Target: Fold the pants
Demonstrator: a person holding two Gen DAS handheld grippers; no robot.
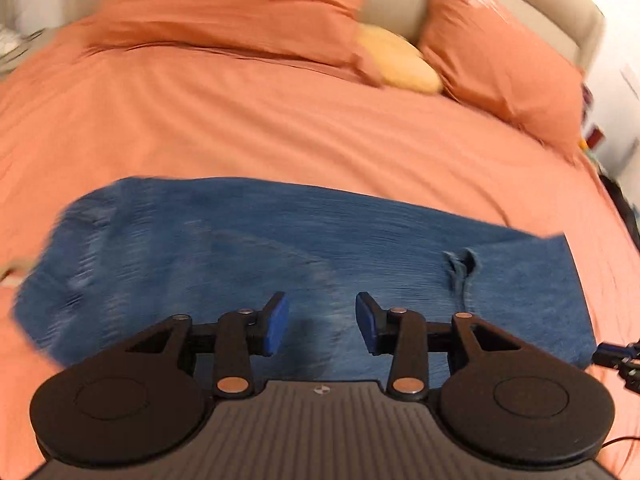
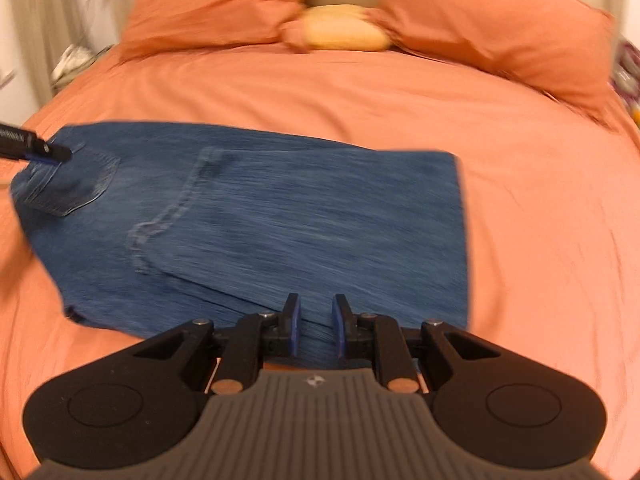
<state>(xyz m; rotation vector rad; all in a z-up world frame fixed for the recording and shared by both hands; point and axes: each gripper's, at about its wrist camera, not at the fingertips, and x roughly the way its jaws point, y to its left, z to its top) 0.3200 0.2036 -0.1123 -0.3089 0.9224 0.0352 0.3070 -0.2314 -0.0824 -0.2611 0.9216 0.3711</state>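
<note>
Blue denim pants (image 1: 280,256) lie folded flat on the orange bedspread (image 1: 240,128), and also show in the right wrist view (image 2: 280,216) with a back pocket at the left. My left gripper (image 1: 322,322) is open and empty above the pants' near edge. My right gripper (image 2: 316,326) is open with a narrow gap, empty, over the pants' near edge. The left gripper's tip (image 2: 48,152) shows over the pocket corner. The right gripper's tip (image 1: 616,354) shows at the pants' right edge.
Two orange pillows (image 2: 224,4) (image 2: 504,28) and a yellow cushion (image 2: 344,32) lie at the head of the bed. The bedspread (image 2: 540,200) extends beyond the pants to the right. Clutter sits beside the bed at left (image 2: 72,60).
</note>
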